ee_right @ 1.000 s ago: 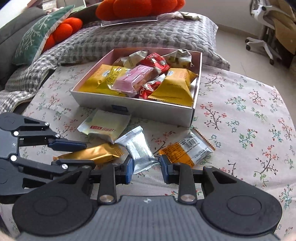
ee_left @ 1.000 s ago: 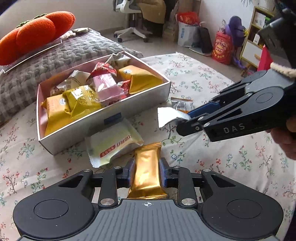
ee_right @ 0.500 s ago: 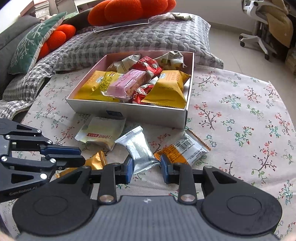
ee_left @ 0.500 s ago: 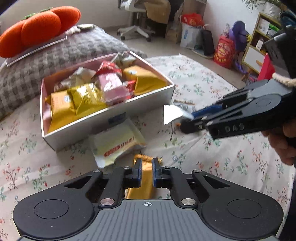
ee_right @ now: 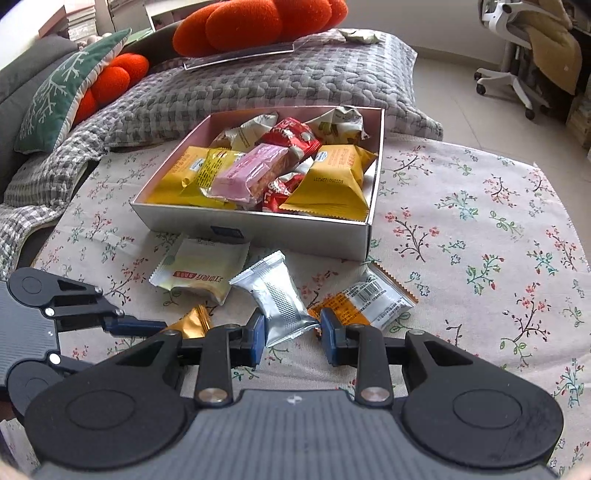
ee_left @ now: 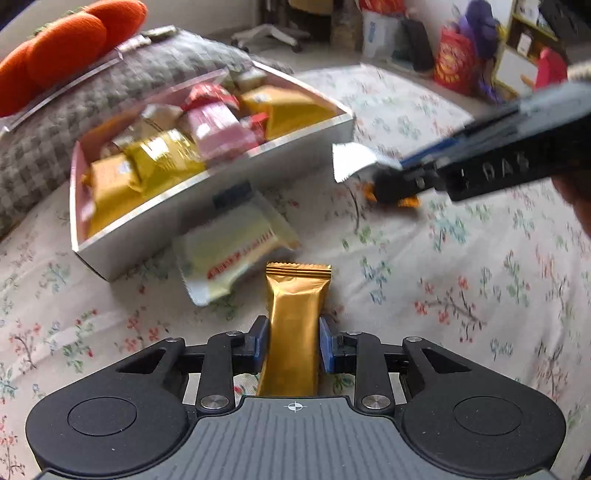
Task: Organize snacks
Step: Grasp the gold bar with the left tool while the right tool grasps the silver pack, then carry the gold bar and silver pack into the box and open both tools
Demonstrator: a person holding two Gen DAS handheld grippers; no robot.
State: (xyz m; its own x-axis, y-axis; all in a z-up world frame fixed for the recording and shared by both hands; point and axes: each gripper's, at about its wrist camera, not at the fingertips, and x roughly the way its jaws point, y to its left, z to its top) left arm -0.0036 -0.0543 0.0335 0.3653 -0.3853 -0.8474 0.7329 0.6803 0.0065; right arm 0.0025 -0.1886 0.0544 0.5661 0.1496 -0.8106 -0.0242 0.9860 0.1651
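A: What did the left gripper (ee_left: pixel 294 344) have?

B: A gold bar (ee_left: pixel 295 325). Its blue pads (ee_left: pixel 260 343) were pressed against both long sides of the wrapper, and the bar stuck out forward past the fingertips, crimped end away from the camera. From the right wrist view only a corner of that gold wrapper showed beside the left tool.

A: And the right gripper (ee_right: pixel 293 338)?

B: It held a silver packet (ee_right: pixel 277 297) by its near end, the fingers closed in only as far as the packet's width, with a clear gap remaining between them. In the left wrist view, the packet's free end poked out from the right tool's tips, off the cloth, though that picture was blurred.

A: Where was the box (ee_right: pixel 258 227)?

B: On the flowered cloth (ee_right: pixel 480 221), ahead of both tools, with yellow bags, a pink bar (ee_right: pixel 255 173) and red wrappers lying inside it. A grey quilted cushion (ee_right: pixel 258 85) lay behind it with an orange plush (ee_right: pixel 258 22) on top.

A: Anything loose on the cloth?

B: A pale cream packet (ee_right: pixel 201 269) lay just in front of the box's near wall, and an orange-and-white packet (ee_right: pixel 365 299) lay to the right of the silver one, near the box corner.
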